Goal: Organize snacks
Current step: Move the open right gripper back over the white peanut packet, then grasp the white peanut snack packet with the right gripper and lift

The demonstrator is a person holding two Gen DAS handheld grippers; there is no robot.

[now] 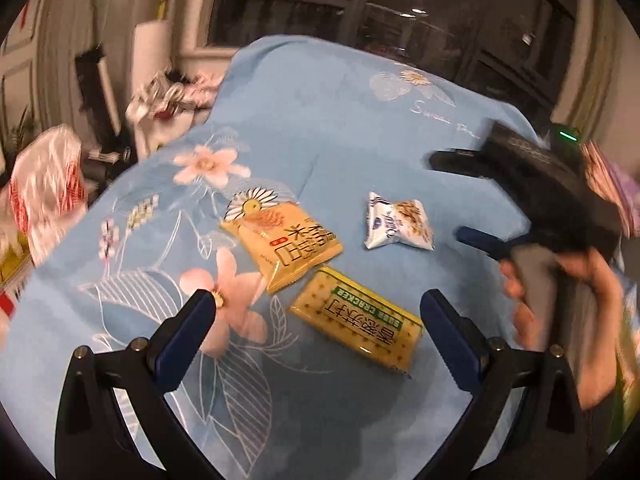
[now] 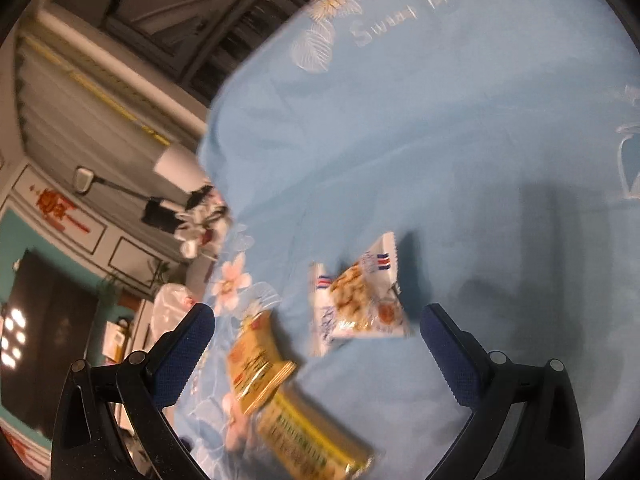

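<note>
Three snack packets lie on a light blue flowered cloth [image 1: 328, 128]. A yellow cracker packet with a green band [image 1: 356, 320] lies nearest, between the fingertips of my open, empty left gripper [image 1: 320, 304]. An orange-yellow packet [image 1: 284, 240] lies just behind it, and a white and blue packet [image 1: 400, 224] lies to the right. My right gripper [image 1: 460, 196] is open and empty, hovering right of the white packet. In the right wrist view my right gripper [image 2: 320, 316] hovers over the white packet [image 2: 360, 300], with the orange-yellow packet [image 2: 256, 364] and the cracker packet [image 2: 312, 440] lower left.
The cloth [image 2: 440, 140] drops off at its left and far edges. A red and white plastic bag [image 1: 44, 188] and a pile of clutter [image 1: 168, 100] lie beyond the left edge. Dark windows [image 1: 360, 12] stand behind.
</note>
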